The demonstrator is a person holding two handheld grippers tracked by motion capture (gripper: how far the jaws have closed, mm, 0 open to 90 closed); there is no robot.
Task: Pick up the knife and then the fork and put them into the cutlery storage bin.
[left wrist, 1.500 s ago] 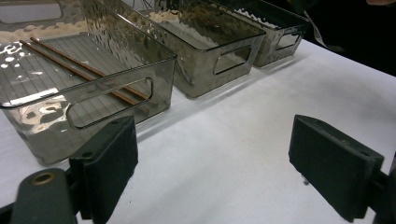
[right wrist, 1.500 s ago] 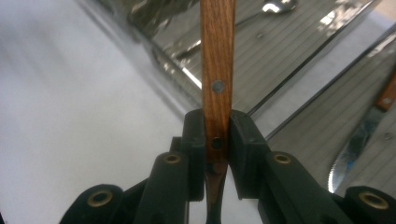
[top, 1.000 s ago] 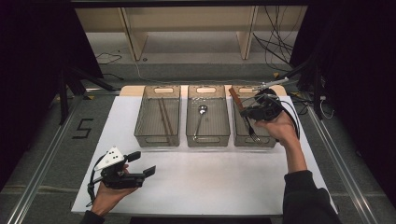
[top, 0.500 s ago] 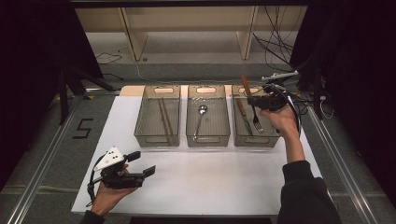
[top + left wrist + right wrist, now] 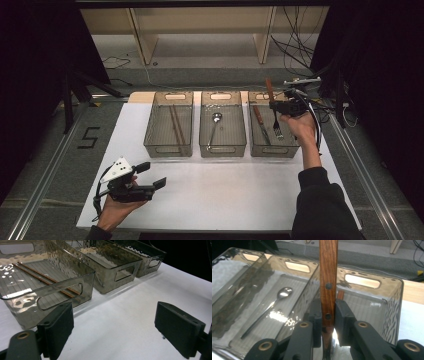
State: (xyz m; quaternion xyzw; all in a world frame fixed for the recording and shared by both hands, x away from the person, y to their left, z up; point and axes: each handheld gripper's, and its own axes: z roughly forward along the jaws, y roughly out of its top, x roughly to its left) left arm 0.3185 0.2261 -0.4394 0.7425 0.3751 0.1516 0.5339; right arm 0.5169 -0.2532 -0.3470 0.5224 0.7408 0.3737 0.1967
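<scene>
Fork (image 5: pixel 277 125) pinched by its wooden handle in right hand-held gripper (image 5: pixel 280 106), tines down over right bin (image 5: pixel 295 150). Left hand-held gripper (image 5: pixel 152 176) spread wide above bench (image 5: pixel 225 195).

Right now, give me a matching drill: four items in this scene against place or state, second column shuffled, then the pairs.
Items
1. chopsticks
2. spoon
3. fork
4. left gripper

Place or state
A. lying in the middle bin
B. wooden handle clamped upright in the right gripper, tines hanging down over the right bin
C. jaws open, low over the white table
D. lying in the left bin

Pairs: 1-D, 2-A, 3-B, 4-C
</scene>
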